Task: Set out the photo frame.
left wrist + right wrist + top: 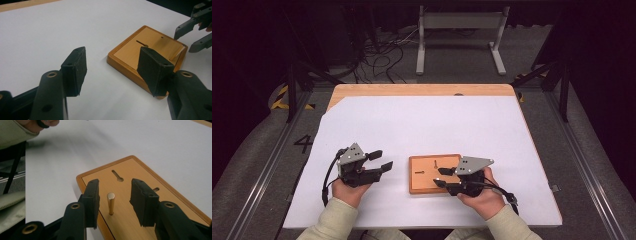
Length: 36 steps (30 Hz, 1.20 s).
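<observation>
Standing peg (111, 203) between right gripper (113, 202) pads

From my seat the white table sheet (422, 130) is evenly, brightly lit, while the floor beyond it goes dark. Beside that sheet's near edge, the sleeve (15, 132) is soft and blurred; shadows are faint.

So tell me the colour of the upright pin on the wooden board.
Shiny gold, like brass. The pin shows best in the right gripper view, standing on the board.
</observation>
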{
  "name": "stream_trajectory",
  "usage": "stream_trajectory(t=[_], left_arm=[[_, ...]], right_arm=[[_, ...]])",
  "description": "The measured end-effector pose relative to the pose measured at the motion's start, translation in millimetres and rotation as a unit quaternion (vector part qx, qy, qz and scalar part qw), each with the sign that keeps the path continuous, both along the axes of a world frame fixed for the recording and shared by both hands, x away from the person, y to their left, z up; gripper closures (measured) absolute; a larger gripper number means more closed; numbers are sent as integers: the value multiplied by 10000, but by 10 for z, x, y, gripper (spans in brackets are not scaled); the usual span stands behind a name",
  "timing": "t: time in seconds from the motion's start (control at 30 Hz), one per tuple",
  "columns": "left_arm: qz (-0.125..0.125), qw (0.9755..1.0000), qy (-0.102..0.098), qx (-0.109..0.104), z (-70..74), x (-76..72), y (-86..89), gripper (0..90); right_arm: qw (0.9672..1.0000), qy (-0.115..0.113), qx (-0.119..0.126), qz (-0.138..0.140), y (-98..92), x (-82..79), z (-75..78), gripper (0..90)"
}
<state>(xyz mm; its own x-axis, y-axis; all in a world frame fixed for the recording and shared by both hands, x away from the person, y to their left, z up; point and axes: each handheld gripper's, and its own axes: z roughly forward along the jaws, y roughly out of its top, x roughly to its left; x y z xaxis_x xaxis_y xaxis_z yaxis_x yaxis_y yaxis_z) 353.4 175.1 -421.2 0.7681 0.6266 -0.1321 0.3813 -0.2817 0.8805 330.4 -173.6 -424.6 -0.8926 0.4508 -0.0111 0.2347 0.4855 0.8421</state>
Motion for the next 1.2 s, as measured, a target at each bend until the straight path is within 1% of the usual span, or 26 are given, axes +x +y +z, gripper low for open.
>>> stream_trajectory(t=[0.1,0.13,0.17,0.3,0.4,0.43,0.47,0.5,0.57,0.67,0.83,0.9,1.0,1.07,1.2], left_arm=[[-12,10000,23,17,-9,6,-10,400],[-2,10000,50,12,-10,3,-14,399],[-23,10000,31,26,-11,7,-13,399],[-26,10000,61,21,-15,8,-20,397],[-36,10000,50,46,-16,11,-21,397],[-40,10000,48,45,-17,12,-22,397],[-47,10000,53,52,-17,12,-22,397],[-46,10000,57,58,-17,12,-23,397],[-46,10000,59,58,-17,12,-23,396],[-33,9999,107,32,-20,8,-28,396],[-47,9999,89,51,-20,12,-29,396],[-49,9999,89,53,-21,12,-30,396],[-53,9999,87,55,-20,11,-30,395],[-55,9999,90,52,-20,11,-30,394],[-72,9999,95,60,-20,11,-33,394]], right_arm=[[9998,56,-156,112,37,15,-58,621],[9997,65,-178,132,46,21,-73,631],[9996,78,-209,148,54,24,-87,642],[9991,32,-347,236,85,34,-137,693],[9988,39,-405,282,98,42,-161,735],[9986,-1,-439,305,101,44,-166,765],[9983,-41,-481,325,105,40,-168,822],[9980,-123,-541,307,107,32,-165,833],[9978,-163,-559,307,111,29,-160,836],[9972,-219,-661,264,136,12,-149,837],[9970,-246,-681,272,138,7,-150,837],[9962,-350,-741,307,141,-7,-152,837],[9955,-452,-759,350,135,-14,-161,836],[9945,-548,-799,408,134,-20,-165,834],[9905,-830,-945,553,139,-58,-163,832]])
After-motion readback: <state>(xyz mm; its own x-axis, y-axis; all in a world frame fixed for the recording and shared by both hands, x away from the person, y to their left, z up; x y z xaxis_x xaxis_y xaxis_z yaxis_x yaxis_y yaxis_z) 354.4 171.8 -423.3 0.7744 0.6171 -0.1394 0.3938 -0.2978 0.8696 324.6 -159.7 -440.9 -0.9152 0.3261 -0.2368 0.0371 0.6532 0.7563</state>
